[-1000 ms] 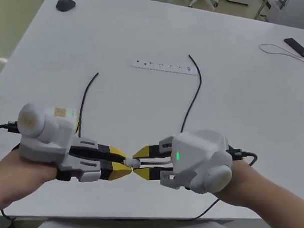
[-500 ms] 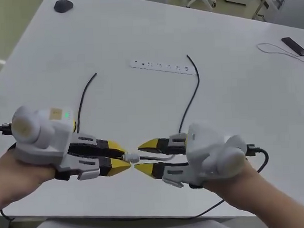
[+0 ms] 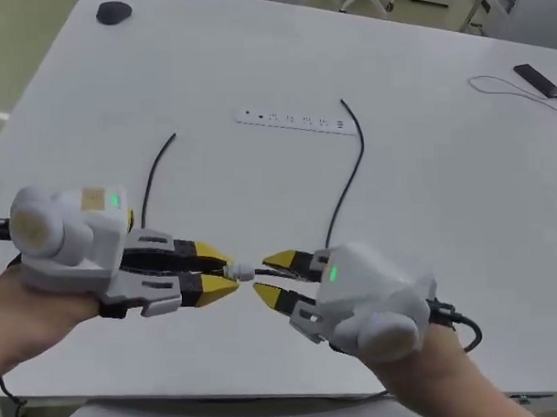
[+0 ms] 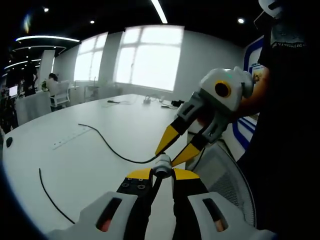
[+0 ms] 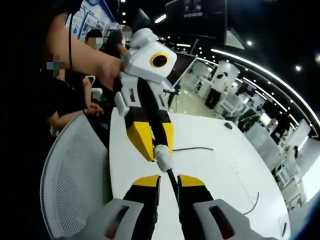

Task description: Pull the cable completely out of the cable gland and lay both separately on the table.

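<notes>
The white cable gland point(image 3: 245, 274) hangs above the table's near edge, with my left gripper point(image 3: 232, 273) shut on it. From the gland a long black cable point(image 3: 351, 169) runs between the jaws of my right gripper point(image 3: 266, 277) and lies on the table toward the power strip. The right jaws stand open, one on each side of the cable, tips just short of the gland. In the left gripper view the gland point(image 4: 161, 164) sits at my jaw tips and the cable point(image 4: 107, 145) trails off left. In the right gripper view the gland point(image 5: 162, 156) lies just beyond my tips.
A white power strip point(image 3: 298, 122) lies mid-table. A second, short black cable point(image 3: 153, 176) lies to the left of it. A dark mouse point(image 3: 114, 11) sits at the far left corner, a phone point(image 3: 537, 80) with a white lead at the far right.
My right gripper has rolled and drawn slightly back from the gland, jaws still apart around the cable. The left gripper keeps hold of the gland in nearly the same place.
</notes>
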